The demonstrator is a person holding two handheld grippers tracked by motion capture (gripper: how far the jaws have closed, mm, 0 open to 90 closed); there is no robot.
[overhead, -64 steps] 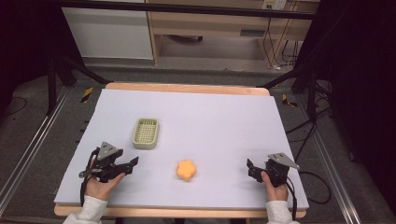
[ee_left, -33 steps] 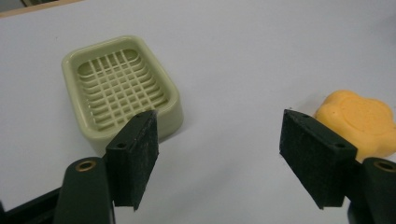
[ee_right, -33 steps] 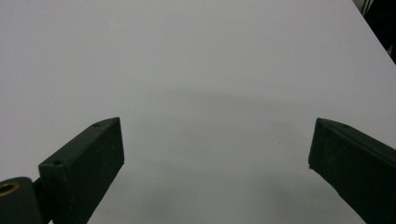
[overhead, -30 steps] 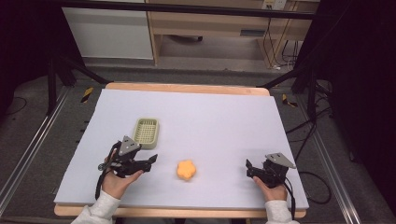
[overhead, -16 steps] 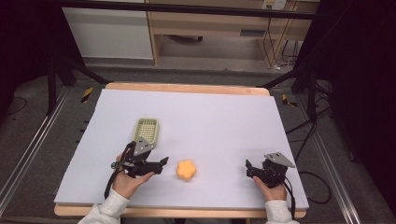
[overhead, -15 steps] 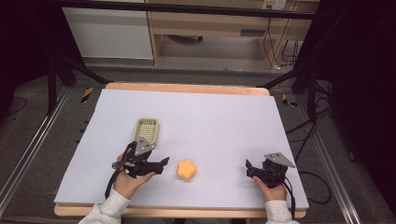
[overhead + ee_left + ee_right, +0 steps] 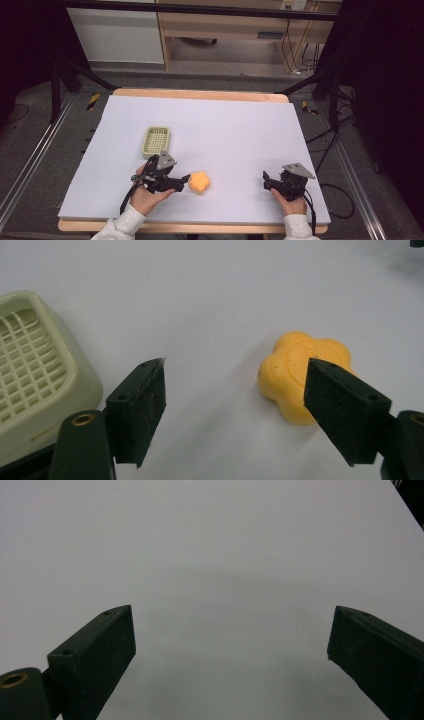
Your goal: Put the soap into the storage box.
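Orange flower-shaped piece (image 7: 199, 182) lies flat on the bench (image 7: 240, 130), near-right of the pale green basket (image 7: 156, 140) and apart from it. Left tongs (image 7: 186, 178) sit just beside it, jaws parted and just been widening; nothing pinched yet, one pad overlaps the piece's edge in the left gripper view (image 7: 300, 380). Right tongs (image 7: 266, 180), well to the piece's right, gape with nothing btwn them. Piece looks light, stiff, smooth, prob a bit slippery w/ lobed sides. Best bet: grip across two opposite sides, pads in the notches.
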